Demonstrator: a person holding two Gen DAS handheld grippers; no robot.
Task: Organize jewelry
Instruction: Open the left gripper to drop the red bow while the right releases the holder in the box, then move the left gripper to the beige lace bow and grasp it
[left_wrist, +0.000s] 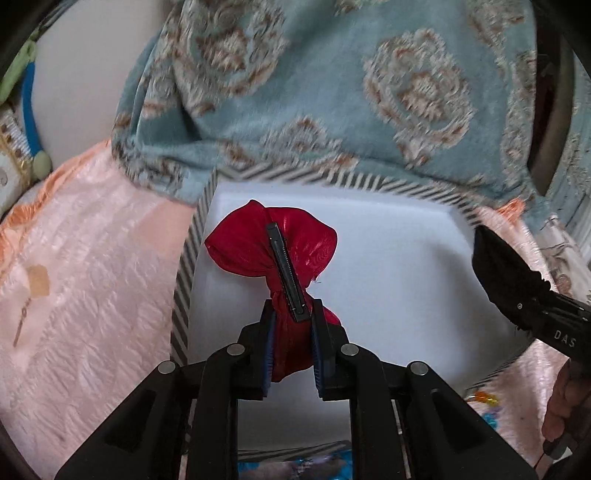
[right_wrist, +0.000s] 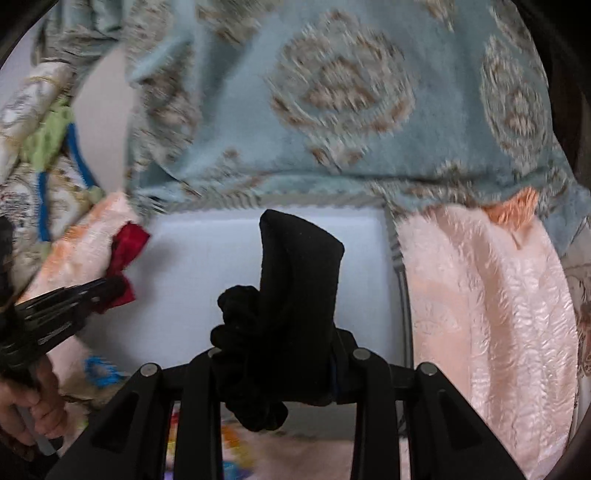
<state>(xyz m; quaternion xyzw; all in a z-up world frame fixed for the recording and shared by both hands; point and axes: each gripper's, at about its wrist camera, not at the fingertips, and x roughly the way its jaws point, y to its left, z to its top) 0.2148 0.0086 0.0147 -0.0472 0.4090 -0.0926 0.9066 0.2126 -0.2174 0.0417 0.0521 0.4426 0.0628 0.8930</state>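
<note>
While the left gripper (left_wrist: 292, 325) hangs over a white box (left_wrist: 388, 266) with a striped rim, its jaws are clamped on the knotted middle of a red bow hair clip (left_wrist: 273, 247), metal clip side facing the camera; gripping the narrow waist probably keeps the satin loops from being crushed. At the right edge of this view, a black fabric piece (left_wrist: 498, 266) juts in over the box, carried by the other tool. The box sits on a peach satin bedspread (left_wrist: 92, 258), with a blue patterned blanket (left_wrist: 332, 92) bunched behind it and a small earring (left_wrist: 22, 321) lying on the satin to the left.

From the right wrist view, the right gripper (right_wrist: 284, 354) has its jaws closed on a black bow accessory (right_wrist: 295, 295), its gathered part bulging to the left. Both pieces hover above the box interior, likely about to be set inside. The setting looks like a bed, not a worktop.
</note>
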